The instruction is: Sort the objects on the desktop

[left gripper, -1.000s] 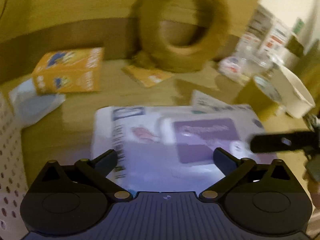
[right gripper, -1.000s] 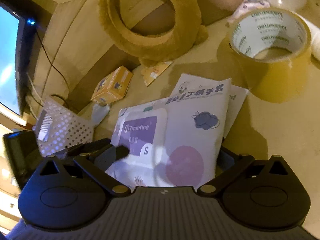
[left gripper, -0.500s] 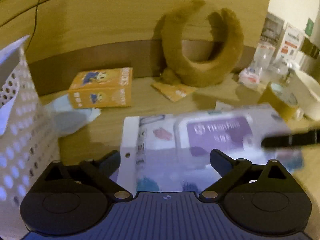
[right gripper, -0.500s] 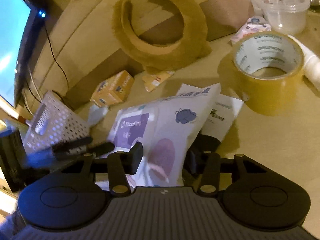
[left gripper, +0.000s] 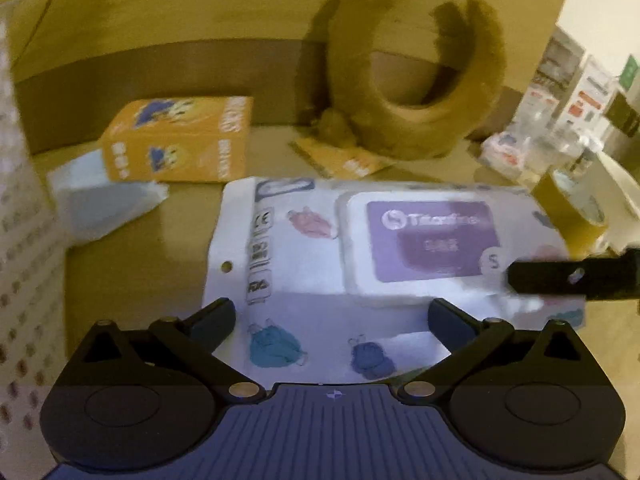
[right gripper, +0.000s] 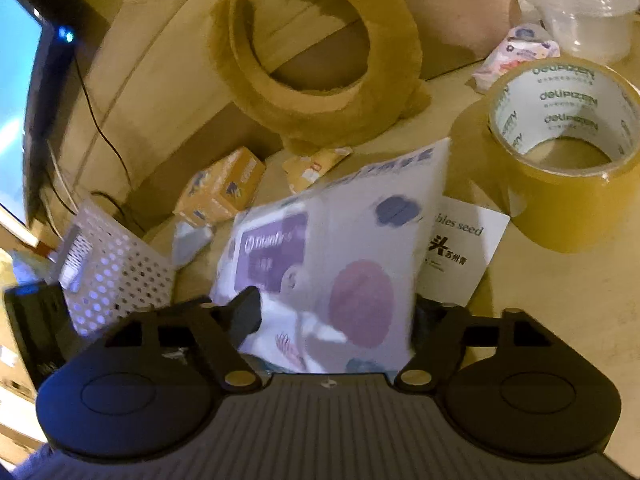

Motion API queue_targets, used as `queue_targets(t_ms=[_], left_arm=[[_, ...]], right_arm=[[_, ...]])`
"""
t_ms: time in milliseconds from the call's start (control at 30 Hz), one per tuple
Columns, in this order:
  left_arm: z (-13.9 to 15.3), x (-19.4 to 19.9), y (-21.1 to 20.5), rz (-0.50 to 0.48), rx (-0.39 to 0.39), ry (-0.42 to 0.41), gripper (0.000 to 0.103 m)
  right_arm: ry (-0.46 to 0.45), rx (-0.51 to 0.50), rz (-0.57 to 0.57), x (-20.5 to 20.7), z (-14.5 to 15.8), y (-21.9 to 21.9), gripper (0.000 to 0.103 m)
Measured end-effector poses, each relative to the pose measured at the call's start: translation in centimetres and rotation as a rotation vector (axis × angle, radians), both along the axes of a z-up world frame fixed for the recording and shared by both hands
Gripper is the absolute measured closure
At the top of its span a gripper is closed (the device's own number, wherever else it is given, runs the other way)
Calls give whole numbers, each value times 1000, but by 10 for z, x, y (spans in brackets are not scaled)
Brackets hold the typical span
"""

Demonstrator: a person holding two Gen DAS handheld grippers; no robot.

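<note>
A white soft pack with a purple label (left gripper: 432, 240) lies on the wooden desk straight in front of my left gripper (left gripper: 330, 316). That gripper is open, its fingers straddling the pack's near edge without touching it. In the right wrist view the same pack (right gripper: 352, 264) stands tilted and bowed between the fingers of my right gripper (right gripper: 336, 312). Its jaws are opening. The left finger lies over the pack's edge and the right finger is hidden behind it. One right finger (left gripper: 560, 276) reaches over the pack's right end.
A white perforated basket (right gripper: 112, 264) stands at the left, an orange carton (left gripper: 180, 144) behind the pack. A tan plush crescent (left gripper: 408, 80) leans on the back wall. A tape roll (right gripper: 560, 152), a seed packet (right gripper: 460, 252) and a clear cup (right gripper: 588, 8) sit right.
The right jaws squeezed in on the pack half a second ago and have widened again; the pack now stands more tilted. The left gripper drifted slightly right, and the basket slid toward the frame's edge.
</note>
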State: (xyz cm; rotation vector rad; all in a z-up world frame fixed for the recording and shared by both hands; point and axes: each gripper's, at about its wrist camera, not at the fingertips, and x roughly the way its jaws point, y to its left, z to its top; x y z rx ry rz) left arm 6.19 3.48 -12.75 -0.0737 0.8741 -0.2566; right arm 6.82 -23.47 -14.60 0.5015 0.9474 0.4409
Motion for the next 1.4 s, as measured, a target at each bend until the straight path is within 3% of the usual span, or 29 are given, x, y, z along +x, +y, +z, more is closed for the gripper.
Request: queue_targets(t_ms=[33,67,133,167,233,367,433,500,533,567,600,767,900,1100,1233,1333,1367,1400], left_arm=[[3,0,-5,-15,9,-20,11],[6,-1,-10,-31,9,-38,26],[15,1,-19,-64,-8,-52,88],[17,6,-21,-74,-48,-25,103],[20,10,-27,-86,-88,-25,103],[21,3,-42,-116,-65,-36,103],[23,-5,-39,-99,-86,-32,82],[26,-17,-32,-79,-83,-42,39],[28,-20,-27,-61,-87,-41,27],[27,-22,-22,-24,-92,-37,8],[27,-25,-15,6,-115,-31,4],[15,-17,7,106,-243,74,4],[8,-3,17,204,-269,82,4],[1,20,39,397,-467,92,0],[4,29,29,430,-403,76,1],[6,32,26,485,-375,55,23],[3,32,30,498,-413,65,54],[-2,35,33,517,-460,97,73]], right_arm=[[-6,-25,8,0,0,3,20],[-24,-52,13,0,0,6,20],[-46,-78,4,0,2,7,26],[-45,-71,-3,1,2,6,32],[-48,-70,-2,1,2,5,58],[-63,-94,6,1,4,8,59],[-71,-71,-9,1,5,6,63],[-87,-39,-30,3,9,4,65],[-93,-31,-31,5,12,3,66],[-105,-28,-26,6,15,2,66],[-111,-27,-26,8,18,2,66],[-128,-7,-34,20,28,-1,66],[-124,-11,-24,24,27,2,66],[-111,-20,-20,24,22,3,64],[-104,-14,-19,25,19,5,63],[-98,-12,-14,25,17,7,58],[-92,-9,-11,25,15,8,58],[-84,-8,-9,25,13,8,58]])
